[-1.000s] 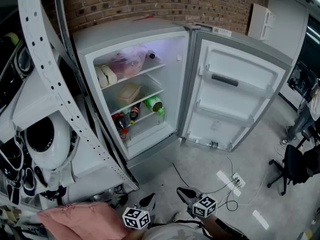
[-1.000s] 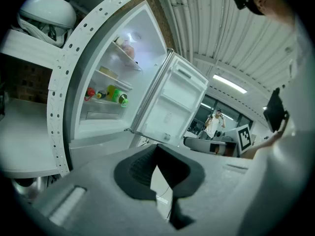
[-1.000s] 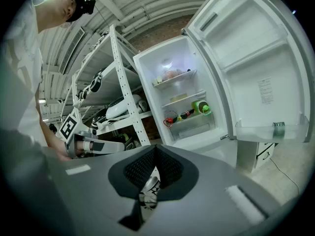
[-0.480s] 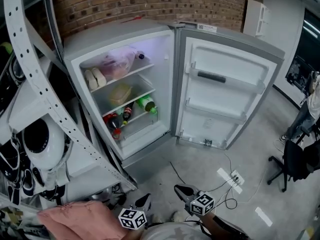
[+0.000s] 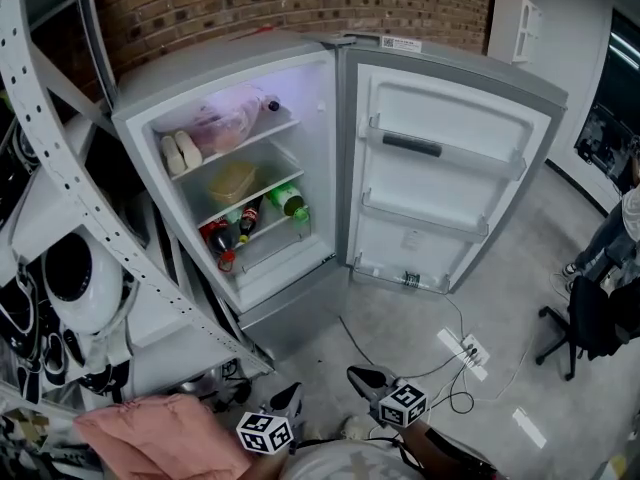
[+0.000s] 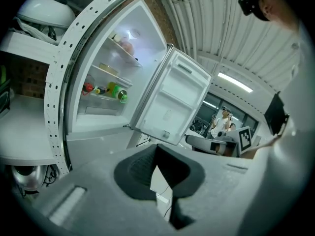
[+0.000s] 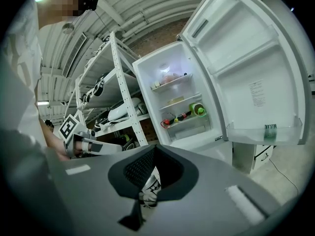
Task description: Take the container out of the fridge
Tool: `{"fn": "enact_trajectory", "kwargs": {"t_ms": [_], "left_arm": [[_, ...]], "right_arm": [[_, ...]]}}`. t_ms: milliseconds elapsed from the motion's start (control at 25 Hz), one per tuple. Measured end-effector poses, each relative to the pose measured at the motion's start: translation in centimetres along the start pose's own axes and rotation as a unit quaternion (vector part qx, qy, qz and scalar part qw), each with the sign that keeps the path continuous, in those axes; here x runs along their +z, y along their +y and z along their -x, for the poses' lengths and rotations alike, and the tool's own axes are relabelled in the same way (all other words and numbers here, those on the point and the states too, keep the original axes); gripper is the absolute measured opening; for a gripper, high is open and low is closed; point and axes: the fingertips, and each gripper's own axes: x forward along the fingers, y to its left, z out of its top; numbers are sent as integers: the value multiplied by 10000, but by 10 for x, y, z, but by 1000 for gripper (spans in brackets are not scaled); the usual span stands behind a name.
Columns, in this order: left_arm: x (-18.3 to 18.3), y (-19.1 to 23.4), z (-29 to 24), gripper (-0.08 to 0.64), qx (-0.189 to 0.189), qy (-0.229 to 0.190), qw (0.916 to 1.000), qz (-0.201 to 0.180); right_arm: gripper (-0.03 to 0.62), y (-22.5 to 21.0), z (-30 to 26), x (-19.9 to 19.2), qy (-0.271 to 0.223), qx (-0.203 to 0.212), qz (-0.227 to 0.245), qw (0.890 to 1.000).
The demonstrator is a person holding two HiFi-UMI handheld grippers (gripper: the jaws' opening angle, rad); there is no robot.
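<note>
My left gripper and right gripper sit at the bottom centre of the frame, each with its jaws drawn together on nothing, well apart from the fridge. Higher up, left of centre, its door stands wide open. The tan container lies on the middle shelf, above the bottles.

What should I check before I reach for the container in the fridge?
1. The grey fridge door is open: ok.
2. The beige lidded plastic container is visible on the middle shelf: ok.
3. The left hand-held gripper is open: not ok, jaws together, empty.
4. The right hand-held gripper is open: not ok, jaws together, empty.
5. A hand-held gripper is near that shelf: not ok, both far back.
</note>
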Motion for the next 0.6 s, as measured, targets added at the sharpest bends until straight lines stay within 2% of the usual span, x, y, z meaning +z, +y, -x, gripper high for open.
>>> {"fn": "enact_trajectory", "kwargs": {"t_ms": [600], "left_arm": [[-5, -32, -37, 0, -29, 223, 9995, -213]], "right_arm": [[6, -31, 20, 1, -132, 49, -221, 9997]]}}
